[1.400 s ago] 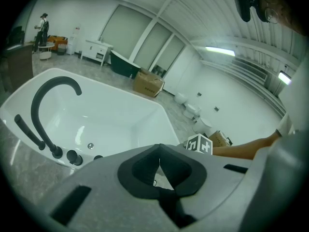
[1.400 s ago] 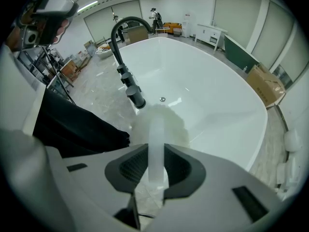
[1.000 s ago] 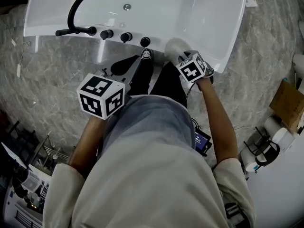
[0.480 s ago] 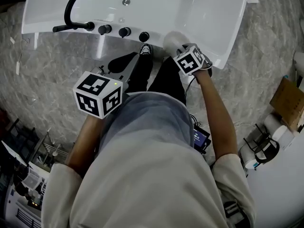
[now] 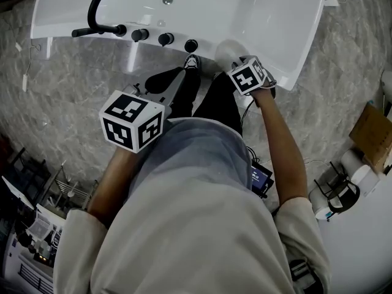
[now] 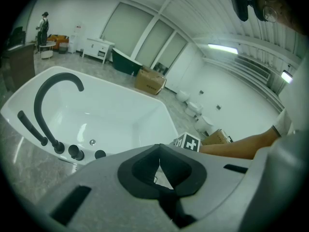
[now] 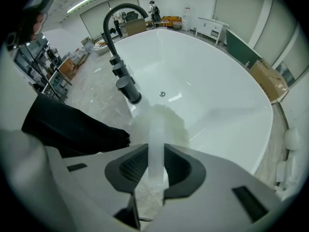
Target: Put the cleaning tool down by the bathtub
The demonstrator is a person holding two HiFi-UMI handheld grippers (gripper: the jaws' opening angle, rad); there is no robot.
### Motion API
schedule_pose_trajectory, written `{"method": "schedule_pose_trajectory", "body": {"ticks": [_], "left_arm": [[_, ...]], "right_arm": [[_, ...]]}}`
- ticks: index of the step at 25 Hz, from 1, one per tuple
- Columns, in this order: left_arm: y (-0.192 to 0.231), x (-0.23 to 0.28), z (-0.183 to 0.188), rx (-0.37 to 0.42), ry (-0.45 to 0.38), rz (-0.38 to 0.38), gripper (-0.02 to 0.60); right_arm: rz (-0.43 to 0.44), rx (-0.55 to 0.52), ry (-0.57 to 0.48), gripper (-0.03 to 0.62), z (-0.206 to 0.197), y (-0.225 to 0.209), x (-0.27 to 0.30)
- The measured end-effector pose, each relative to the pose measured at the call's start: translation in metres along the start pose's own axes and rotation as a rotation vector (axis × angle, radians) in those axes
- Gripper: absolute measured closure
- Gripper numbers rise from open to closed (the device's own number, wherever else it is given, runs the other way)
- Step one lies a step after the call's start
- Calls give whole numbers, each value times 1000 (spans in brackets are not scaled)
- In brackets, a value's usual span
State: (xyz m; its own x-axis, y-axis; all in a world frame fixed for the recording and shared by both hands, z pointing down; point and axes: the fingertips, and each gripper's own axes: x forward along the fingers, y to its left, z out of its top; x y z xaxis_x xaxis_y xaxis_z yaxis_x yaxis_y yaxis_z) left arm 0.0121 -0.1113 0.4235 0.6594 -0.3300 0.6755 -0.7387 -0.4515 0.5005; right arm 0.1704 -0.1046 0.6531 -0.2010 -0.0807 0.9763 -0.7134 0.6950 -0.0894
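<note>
Cleaning tool (image 7: 159, 122) is clamped in the right claw (image 7: 156, 153), its head at the bathtub (image 7: 207, 81) rim.

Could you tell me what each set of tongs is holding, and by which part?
Right tongs grip the white cleaning tool by its handle; left tongs hold nothing.

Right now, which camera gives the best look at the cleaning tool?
The right gripper view: the cleaning tool has its pale handle clamped between the tongs of the right gripper, with its fluffy round head at the rim of the bathtub. The head view shows only that head poking past the marker cube. The left gripper view doesn't show it.
</note>
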Motion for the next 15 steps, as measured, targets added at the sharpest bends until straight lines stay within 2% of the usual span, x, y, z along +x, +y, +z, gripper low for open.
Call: {"method": "schedule_pose_trajectory", "body": {"ticks": [15], "left_arm": [[3, 3, 2, 7, 16, -3, 577]], "right_arm": [[11, 15, 19, 514, 5, 3, 8]]}}
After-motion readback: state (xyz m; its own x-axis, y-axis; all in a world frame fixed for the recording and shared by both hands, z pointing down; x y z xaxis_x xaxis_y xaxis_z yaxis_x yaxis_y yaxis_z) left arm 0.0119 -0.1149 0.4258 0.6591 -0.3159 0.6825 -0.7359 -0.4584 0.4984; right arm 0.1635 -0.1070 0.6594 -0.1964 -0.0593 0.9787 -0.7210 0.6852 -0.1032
